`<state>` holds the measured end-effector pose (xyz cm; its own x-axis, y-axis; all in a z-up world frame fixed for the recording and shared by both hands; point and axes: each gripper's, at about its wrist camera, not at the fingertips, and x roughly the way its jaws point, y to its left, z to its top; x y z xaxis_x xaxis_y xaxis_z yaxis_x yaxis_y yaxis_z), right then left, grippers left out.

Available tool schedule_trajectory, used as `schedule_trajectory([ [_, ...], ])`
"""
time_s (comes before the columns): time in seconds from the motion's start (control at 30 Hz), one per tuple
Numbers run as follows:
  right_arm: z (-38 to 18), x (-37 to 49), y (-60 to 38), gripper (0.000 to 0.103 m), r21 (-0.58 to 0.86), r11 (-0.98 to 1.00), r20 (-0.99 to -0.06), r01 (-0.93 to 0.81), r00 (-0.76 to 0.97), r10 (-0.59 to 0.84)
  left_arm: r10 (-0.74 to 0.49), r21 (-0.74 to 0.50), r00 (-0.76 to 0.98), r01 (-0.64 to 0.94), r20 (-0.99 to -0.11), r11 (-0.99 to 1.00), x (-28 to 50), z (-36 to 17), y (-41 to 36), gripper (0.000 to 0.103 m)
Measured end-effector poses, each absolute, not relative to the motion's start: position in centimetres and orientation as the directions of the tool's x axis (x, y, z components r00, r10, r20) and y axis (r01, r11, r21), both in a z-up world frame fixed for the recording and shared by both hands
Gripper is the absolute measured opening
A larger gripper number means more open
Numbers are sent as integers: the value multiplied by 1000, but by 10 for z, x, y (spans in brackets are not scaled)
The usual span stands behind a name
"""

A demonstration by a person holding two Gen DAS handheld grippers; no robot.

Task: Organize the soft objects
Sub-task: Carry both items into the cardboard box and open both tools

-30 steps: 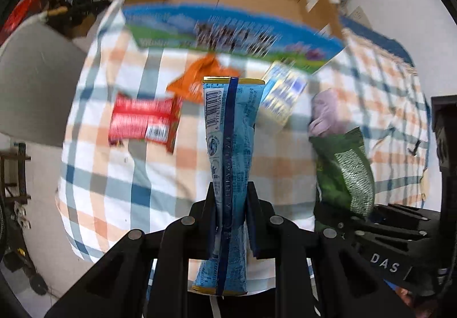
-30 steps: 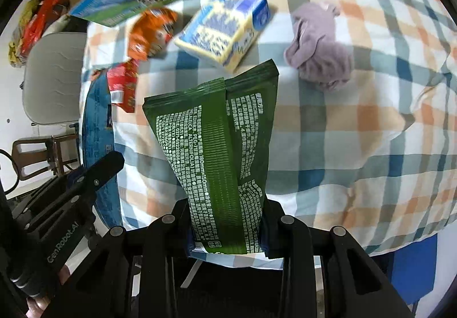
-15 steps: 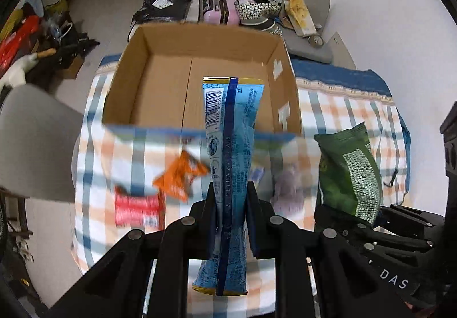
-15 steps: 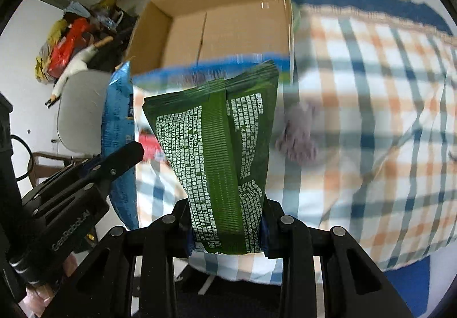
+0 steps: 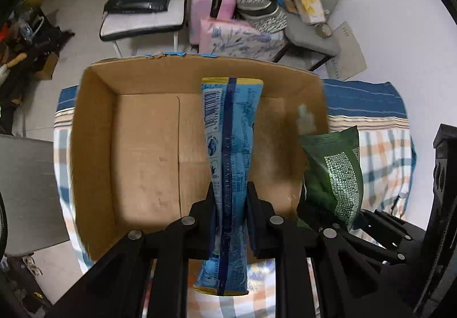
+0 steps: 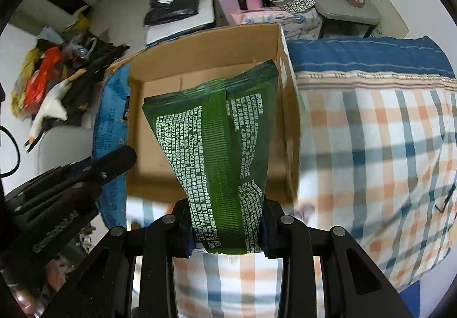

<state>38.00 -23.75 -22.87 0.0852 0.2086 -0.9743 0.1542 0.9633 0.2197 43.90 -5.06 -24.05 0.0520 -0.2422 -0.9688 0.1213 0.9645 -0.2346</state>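
Note:
My left gripper [image 5: 230, 203] is shut on a long blue packet [image 5: 228, 146] and holds it above the open cardboard box [image 5: 94, 152], whose bare floor shows below. My right gripper [image 6: 225, 221] is shut on a green packet [image 6: 220, 146] with white print, held over the box's [image 6: 205, 52] right half. The green packet also shows in the left wrist view [image 5: 334, 178] at the box's right wall. The blue packet shows in the right wrist view [image 6: 111, 123] at the box's left side.
The box stands at the far end of a table with a checked cloth [image 6: 371, 146]. Beyond it are a white chair [image 5: 148, 3], a pink case [image 5: 211, 3], bags and a grey chair [image 5: 314, 18]. Clutter lies on the floor at left [image 6: 51, 83].
Both grippers have moved forward from above the table's loose items to above the box, each still holding its packet. The other items on the cloth have dropped out of view.

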Motion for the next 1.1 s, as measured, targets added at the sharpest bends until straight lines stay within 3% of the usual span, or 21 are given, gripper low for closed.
schedule_trajectory([
  [0.37, -337, 483, -232, 35, 161, 959, -983, 232, -46, 176, -264, -275, -125, 84, -956, 958, 505, -326, -49, 15],
  [0.53, -361, 502, -226, 35, 130, 967, -984, 220, -87, 153, -277, -292, -160, 84, -948, 953, 509, -339, -51, 16],
  [0.73, -372, 510, -223, 36, 107, 971, -984, 212, -117, 134, -209, -224, -154, 90, -966, 970, 509, -346, -51, 21],
  [0.8, -372, 514, -216, 38, 101, 974, -983, 201, -130, 129, -189, -203, -149, 88, -971, 975, 511, -347, -52, 23],
  [0.87, -371, 518, -211, 49, 90, 976, -984, 198, -131, 117, -186, -199, -141, 86, -972, 976, 510, -344, -50, 24],
  [1.03, -370, 521, -207, 59, 78, 977, -985, 198, -135, 106, -149, -159, -111, 86, -983, 984, 507, -333, -41, 45],
  [1.1, -369, 522, -205, 60, 76, 978, -985, 195, -137, 104, -138, -146, -91, 81, -986, 986, 505, -327, -35, 67],
])
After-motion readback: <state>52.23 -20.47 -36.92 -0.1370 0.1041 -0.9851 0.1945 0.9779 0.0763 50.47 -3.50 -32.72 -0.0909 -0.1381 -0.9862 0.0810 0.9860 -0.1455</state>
